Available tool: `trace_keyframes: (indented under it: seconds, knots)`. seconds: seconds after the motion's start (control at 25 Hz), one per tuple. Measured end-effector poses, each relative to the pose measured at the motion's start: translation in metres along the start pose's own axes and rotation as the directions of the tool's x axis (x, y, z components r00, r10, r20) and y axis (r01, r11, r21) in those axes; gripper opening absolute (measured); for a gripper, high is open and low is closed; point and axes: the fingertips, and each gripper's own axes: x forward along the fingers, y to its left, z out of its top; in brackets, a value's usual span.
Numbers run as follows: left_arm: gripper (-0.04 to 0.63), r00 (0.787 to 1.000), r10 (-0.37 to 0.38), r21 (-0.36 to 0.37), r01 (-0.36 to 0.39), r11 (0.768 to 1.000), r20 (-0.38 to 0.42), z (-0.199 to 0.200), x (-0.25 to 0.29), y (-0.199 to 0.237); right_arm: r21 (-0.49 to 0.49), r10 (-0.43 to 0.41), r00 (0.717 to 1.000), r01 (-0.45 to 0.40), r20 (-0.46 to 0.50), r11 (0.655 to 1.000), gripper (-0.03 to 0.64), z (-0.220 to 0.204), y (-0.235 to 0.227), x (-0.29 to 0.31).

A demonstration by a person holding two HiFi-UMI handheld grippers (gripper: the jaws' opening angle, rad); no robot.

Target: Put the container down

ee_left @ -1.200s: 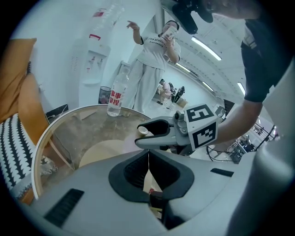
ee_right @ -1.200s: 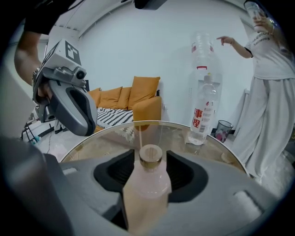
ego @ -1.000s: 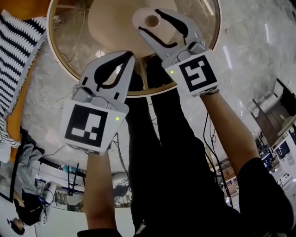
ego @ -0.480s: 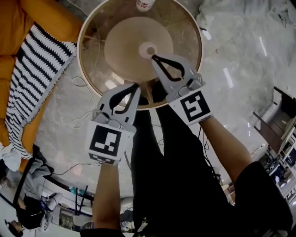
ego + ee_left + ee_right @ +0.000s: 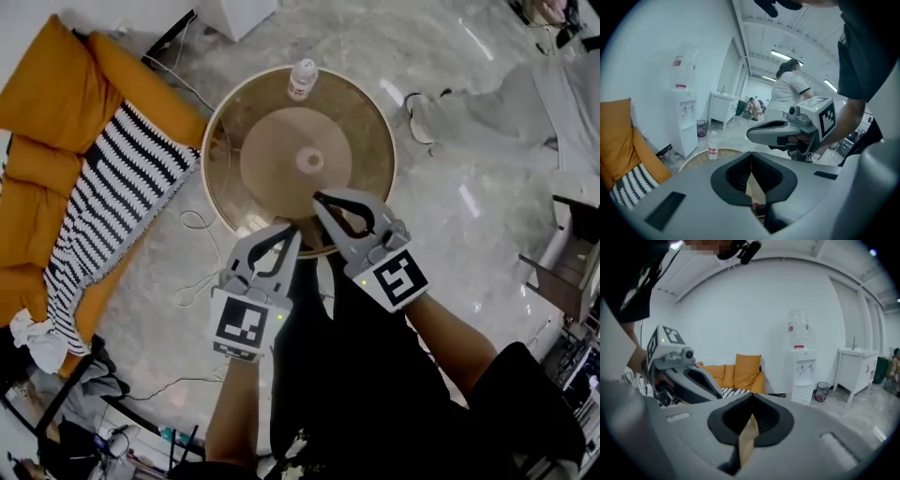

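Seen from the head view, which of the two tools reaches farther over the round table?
The right tool: its tips lie over the inner disc, while the left tool barely crosses the table rim.

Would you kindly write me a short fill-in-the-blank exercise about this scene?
The bottle stands on the ____ table.
The left gripper and the right gripper both have jaws ____, holding nothing.
The striped blanket lies on the ____ sofa.
Missing words: round; shut; orange.
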Motion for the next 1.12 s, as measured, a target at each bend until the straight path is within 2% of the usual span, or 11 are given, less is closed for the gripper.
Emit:
trace_keyframes:
  seconds: [0.12, 0.16, 0.32, 0.6, 0.72, 0.8, 1.12]
  knots:
    - [0.012, 0.999, 0.005, 0.011, -0.006, 1.000, 0.054, 0.021, -0.021, -0.012, 0.075, 0.011, 0.998, -0.015, 0.062, 0.997, -0.006, 0.037, 0.010, -0.019]
    - [0.014, 0.998, 0.004, 0.021, -0.005, 1.000, 0.069, 0.026, -0.026, -0.014, 0.068, 0.008, 0.997, -0.013, 0.077, 0.998, -0.006, 0.048, 0.012, -0.024]
    - [0.013, 0.993, 0.024, -0.031, -0.021, 0.999, 0.118, 0.053, -0.050, -0.026, 0.043, 0.005, 0.992, -0.010, 0.123, 0.999, -0.006, 0.086, 0.025, -0.044]
    - [0.014, 0.982, -0.026, 0.068, 0.013, 0.998, 0.186, 0.108, -0.090, -0.062, 0.022, 0.006, 0.986, -0.010, 0.167, 1.000, -0.006, 0.136, 0.051, -0.082]
    - [0.012, 0.977, -0.043, 0.130, 0.016, 0.991, 0.207, 0.126, -0.110, -0.078, 0.007, 0.032, 0.981, -0.034, 0.190, 0.999, -0.006, 0.154, 0.071, -0.096]
    - [0.012, 0.973, -0.044, 0.147, 0.010, 0.989, 0.228, 0.135, -0.121, -0.086, -0.019, 0.058, 0.981, -0.055, 0.186, 0.998, -0.006, 0.160, 0.085, -0.101]
    - [0.012, 0.957, -0.051, 0.109, 0.021, 0.994, 0.286, 0.159, -0.131, -0.118, -0.070, 0.108, 0.967, -0.095, 0.229, 0.993, -0.006, 0.186, 0.093, -0.136]
